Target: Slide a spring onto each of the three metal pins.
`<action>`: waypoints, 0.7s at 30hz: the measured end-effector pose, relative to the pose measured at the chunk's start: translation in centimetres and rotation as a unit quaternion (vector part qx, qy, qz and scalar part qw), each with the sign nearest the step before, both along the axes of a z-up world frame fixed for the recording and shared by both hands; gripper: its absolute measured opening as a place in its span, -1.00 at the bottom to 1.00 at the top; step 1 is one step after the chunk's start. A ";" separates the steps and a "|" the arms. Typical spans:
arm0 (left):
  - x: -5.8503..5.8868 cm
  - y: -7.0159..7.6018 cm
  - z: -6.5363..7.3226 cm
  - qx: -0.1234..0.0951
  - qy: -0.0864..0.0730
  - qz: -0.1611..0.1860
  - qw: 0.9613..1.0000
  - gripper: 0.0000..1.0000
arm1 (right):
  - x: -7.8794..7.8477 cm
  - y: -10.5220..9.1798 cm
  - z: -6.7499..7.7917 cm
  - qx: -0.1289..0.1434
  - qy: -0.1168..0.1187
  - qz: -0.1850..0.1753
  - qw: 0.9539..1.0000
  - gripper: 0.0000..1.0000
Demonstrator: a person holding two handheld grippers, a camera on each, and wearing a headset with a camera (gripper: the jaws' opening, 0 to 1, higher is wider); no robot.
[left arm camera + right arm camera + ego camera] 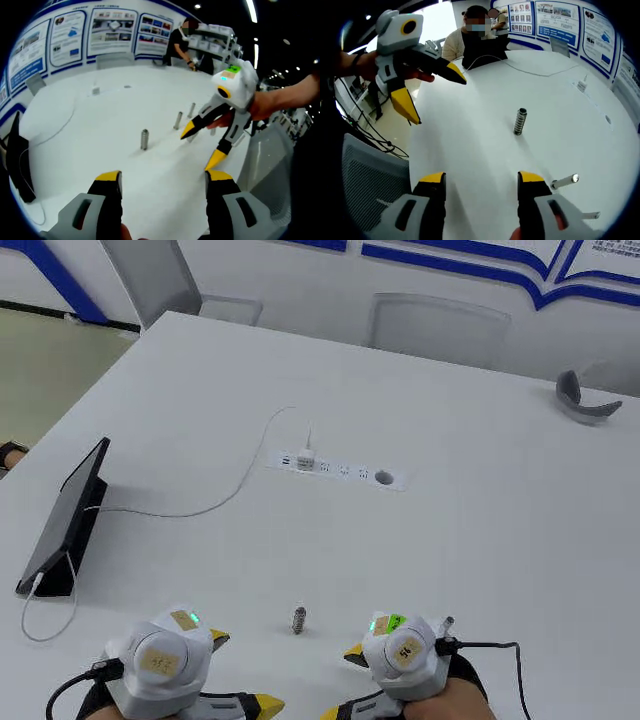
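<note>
Both the left gripper (162,176) and right gripper (481,175) gape empty, the spring-clad pin (299,620) standing at the head view's lower centre with a bare pin (447,623) to its right, so pinch the next spring lightly mid-coil and lower it straight down.
</note>
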State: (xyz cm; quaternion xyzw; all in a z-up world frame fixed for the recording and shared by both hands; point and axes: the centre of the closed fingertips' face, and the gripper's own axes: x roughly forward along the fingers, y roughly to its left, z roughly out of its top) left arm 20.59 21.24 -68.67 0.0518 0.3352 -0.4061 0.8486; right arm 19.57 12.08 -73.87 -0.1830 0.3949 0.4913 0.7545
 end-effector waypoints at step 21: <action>-0.2 -1.2 -0.2 0.001 0.006 -0.012 1.000 0.38 | -1.3 -3.1 0.5 0.051 0.011 -0.091 0.994 0.30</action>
